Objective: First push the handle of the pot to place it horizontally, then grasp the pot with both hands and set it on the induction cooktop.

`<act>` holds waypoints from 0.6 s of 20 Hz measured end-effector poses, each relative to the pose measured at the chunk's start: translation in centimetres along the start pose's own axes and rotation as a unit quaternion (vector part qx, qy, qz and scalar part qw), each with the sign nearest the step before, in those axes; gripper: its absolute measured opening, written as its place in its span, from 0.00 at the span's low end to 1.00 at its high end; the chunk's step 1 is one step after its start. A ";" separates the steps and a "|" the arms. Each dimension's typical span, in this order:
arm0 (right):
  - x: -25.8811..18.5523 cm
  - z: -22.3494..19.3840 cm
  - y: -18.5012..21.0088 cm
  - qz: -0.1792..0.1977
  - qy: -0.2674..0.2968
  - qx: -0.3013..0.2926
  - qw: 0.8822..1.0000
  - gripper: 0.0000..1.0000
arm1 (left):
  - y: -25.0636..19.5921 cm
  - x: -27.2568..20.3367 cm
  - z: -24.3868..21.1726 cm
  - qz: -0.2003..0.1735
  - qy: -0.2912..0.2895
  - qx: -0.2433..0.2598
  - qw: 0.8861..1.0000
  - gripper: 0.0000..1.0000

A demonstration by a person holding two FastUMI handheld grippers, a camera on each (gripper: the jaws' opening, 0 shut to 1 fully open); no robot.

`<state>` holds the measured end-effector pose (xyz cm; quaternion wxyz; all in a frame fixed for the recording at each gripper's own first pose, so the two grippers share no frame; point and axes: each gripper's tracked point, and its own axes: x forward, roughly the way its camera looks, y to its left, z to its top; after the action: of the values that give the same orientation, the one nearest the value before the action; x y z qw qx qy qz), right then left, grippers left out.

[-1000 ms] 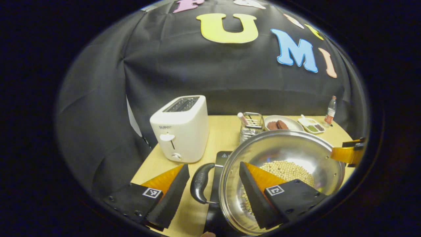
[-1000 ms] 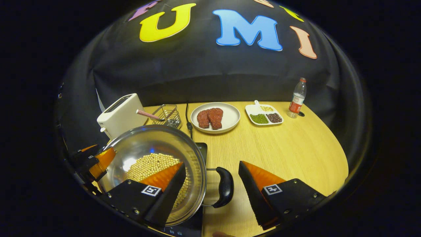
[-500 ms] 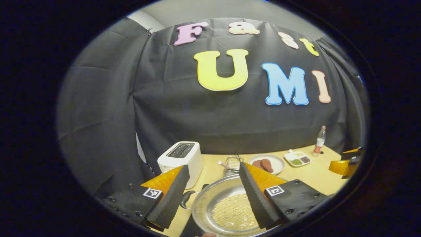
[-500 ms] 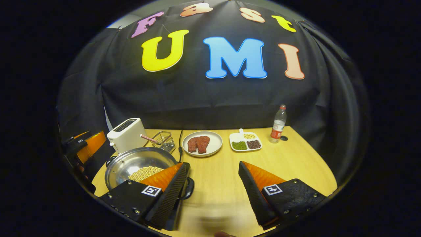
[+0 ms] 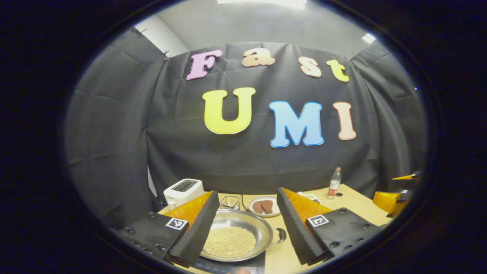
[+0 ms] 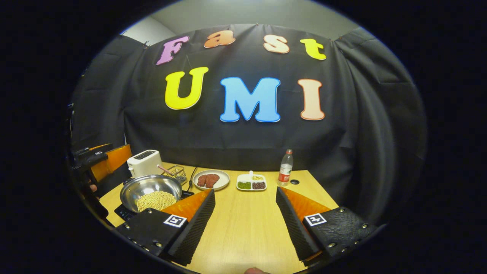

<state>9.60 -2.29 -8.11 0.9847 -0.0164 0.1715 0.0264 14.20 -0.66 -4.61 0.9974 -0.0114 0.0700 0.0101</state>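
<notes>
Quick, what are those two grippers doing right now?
Left gripper: open, holding nothing.
Right gripper: open, holding nothing.

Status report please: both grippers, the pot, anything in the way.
Left gripper open, above the pot. Right gripper open over bare table. Pot of beans sits on the cooktop. Nothing blocking.

In the right gripper view, the pot [image 6: 151, 190] sits on the cooktop [image 6: 123, 212] at the bench's [image 6: 243, 224] left. Behind it stand the toaster [image 6: 144, 162] and a wire basket [image 6: 175, 173]; to their right lie a plate [image 6: 211, 179], a divided dish [image 6: 251, 182], then a bottle [image 6: 285, 167].
</notes>
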 end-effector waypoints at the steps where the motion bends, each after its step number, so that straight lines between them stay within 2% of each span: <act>1: -1.2 0.4 -0.8 0.002 -0.009 0.003 1.000 0.97 | -1.4 -1.3 0.7 -0.005 -0.009 -0.001 1.000 1.00; 6: -6.3 2.2 -4.1 0.006 -0.048 -0.002 0.999 0.97 | -5.8 -6.4 3.5 -0.015 -0.036 -0.003 0.999 1.00; 12: -9.2 3.1 -4.6 -0.005 -0.089 0.020 0.996 0.97 | -5.9 -10.9 6.1 -0.013 -0.068 0.010 0.998 0.99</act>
<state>2.29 -7.22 -2.03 0.9963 0.0052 0.0841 0.0193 4.35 -6.66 3.07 1.0000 -0.0014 0.0021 -0.0029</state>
